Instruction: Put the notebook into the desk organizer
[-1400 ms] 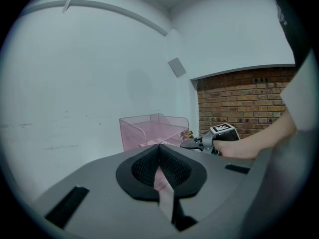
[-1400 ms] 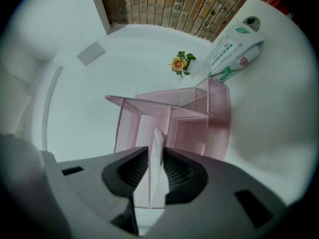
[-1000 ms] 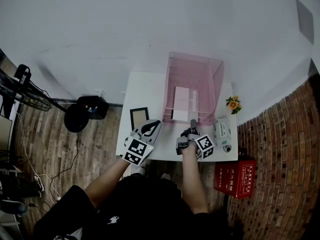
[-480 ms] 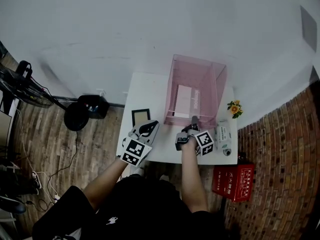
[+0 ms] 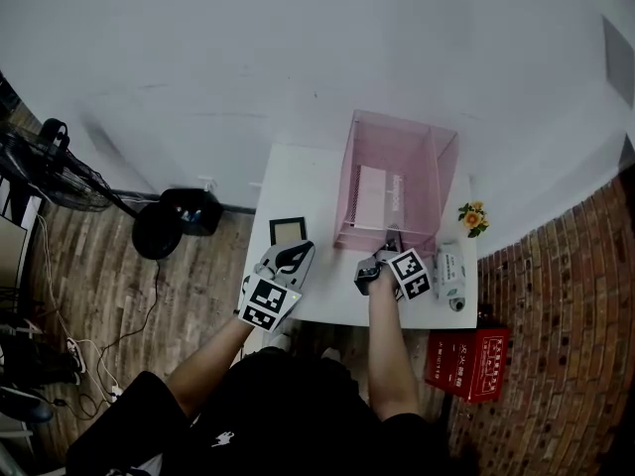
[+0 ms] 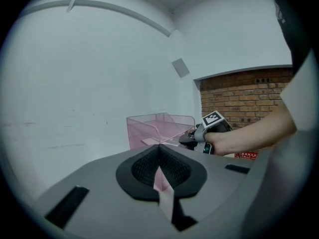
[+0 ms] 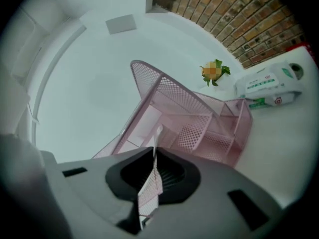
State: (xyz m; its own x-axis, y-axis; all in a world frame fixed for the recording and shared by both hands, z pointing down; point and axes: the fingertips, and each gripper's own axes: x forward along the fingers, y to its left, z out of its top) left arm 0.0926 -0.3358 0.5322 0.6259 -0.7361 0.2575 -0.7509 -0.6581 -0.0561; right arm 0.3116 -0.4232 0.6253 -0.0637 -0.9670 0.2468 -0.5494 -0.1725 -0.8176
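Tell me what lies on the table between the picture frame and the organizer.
Nothing. In the head view the table is bare between the frame and the organizer.

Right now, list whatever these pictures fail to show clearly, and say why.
- Notebook: head view, behind the desk organizer's pink mesh; its cover and exact compartment cannot be told.
- White pack: right gripper view, print too small and blurred to read.
- Black frame: head view, too small to see what it holds.
- Red box: head view, lettering too small to read.
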